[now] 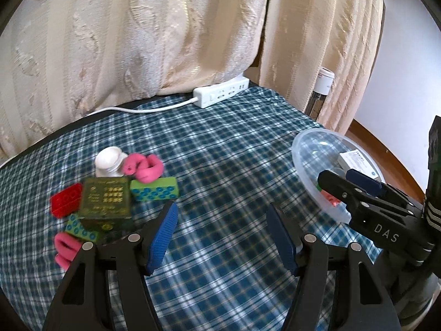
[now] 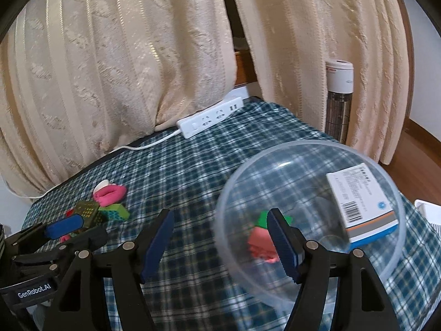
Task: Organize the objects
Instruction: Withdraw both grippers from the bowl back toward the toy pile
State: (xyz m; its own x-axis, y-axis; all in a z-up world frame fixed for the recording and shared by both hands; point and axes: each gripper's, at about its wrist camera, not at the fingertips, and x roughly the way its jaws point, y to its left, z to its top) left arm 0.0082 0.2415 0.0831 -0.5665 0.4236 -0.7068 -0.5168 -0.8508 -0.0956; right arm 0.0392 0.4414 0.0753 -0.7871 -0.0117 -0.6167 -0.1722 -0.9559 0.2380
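A pile lies on the checked cloth at the left: a white bottle [image 1: 109, 162], pink hair ties [image 1: 143, 168], a green block with blue rings [image 1: 154, 190], a dark green box [image 1: 106, 201] and a red brick [image 1: 66, 200]. My left gripper [image 1: 222, 231] hangs open over bare cloth to the right of the pile, holding nothing. A clear plastic bowl [image 2: 303, 149] holds a white and blue carton [image 2: 361, 201], a pink brick [image 2: 261, 245] and a green piece [image 2: 261, 216]. My right gripper [image 2: 220, 237] is open and empty, its right finger over the bowl's near rim.
A white power strip [image 1: 220, 93] with its cable lies at the back edge under cream curtains [image 1: 137, 41]. A second green block [image 1: 82, 229] and a pink tie [image 1: 64, 248] lie at the pile's near side. A tall white-topped heater [image 2: 339, 96] stands behind the table's right corner.
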